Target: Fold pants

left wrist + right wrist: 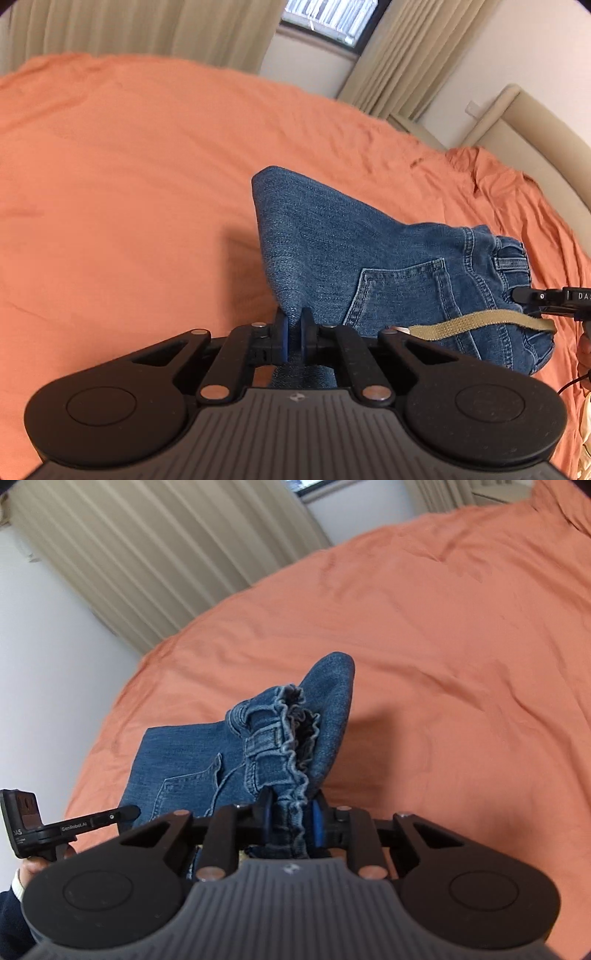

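Blue denim pants [332,243] hang folded above the orange bed sheet [129,184], held up at two places. My left gripper [294,334] is shut on the plain folded edge of the denim, its blue pads pinching the cloth. In the right wrist view my right gripper [291,821] is shut on the bunched, ruffled waistband of the pants [258,753]. A back pocket [399,295] faces the left camera. A tan drawstring [480,321] trails from the waist. The right gripper's fingertip [528,295] shows at the waistband in the left wrist view.
The orange sheet [443,627] covers the whole bed around the pants. Beige curtains [166,554] and a window [332,18] stand behind the bed, a padded headboard [535,122] at the right. A hand [33,864] holds the other gripper [74,825] at the left.
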